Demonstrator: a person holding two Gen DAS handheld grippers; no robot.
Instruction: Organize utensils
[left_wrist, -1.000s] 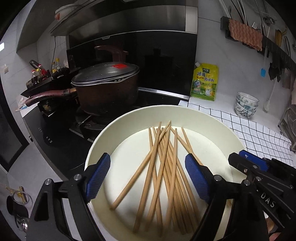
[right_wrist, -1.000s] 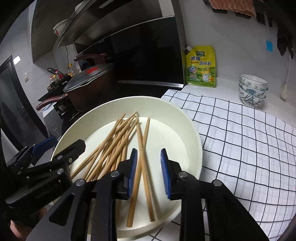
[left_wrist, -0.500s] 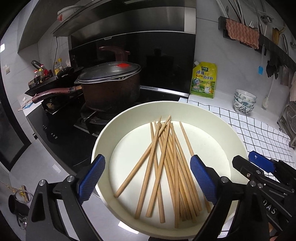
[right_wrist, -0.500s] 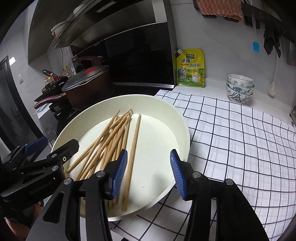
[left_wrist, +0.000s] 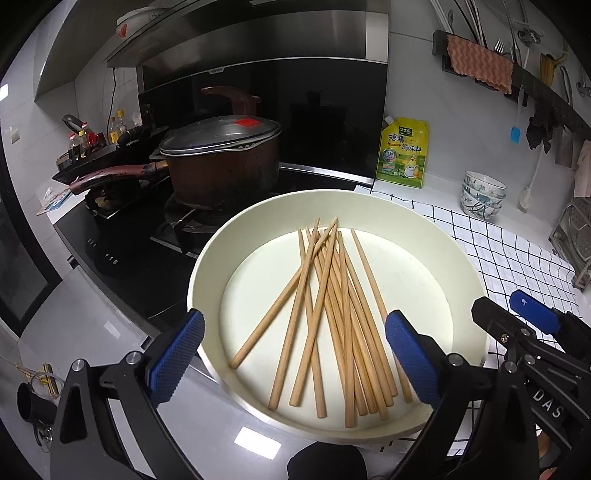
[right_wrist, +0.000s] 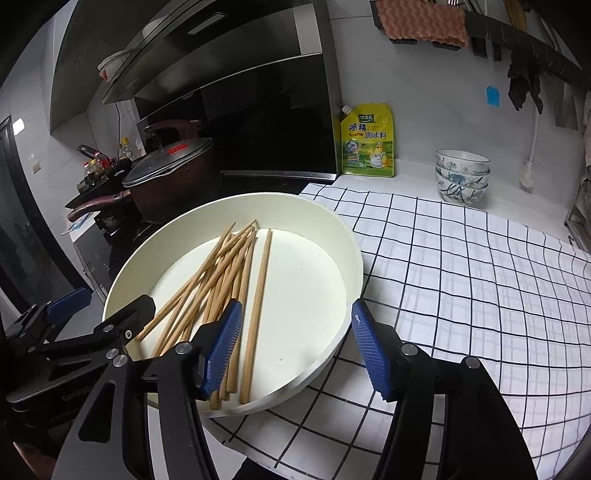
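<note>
about twelve chopsticks, one basin

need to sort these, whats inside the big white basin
Only wooden chopsticks, a loose overlapping pile lying on the flat bottom of the white basin, one lying slightly apart. Lower sticks are partly covered by upper ones, so an exact count is unclear. Nothing else shows inside.

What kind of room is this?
It looks like a home kitchen. A lidded pot sits on a black stove, bowls are stacked on the counter, and chopsticks lie in a big round dish.
</note>
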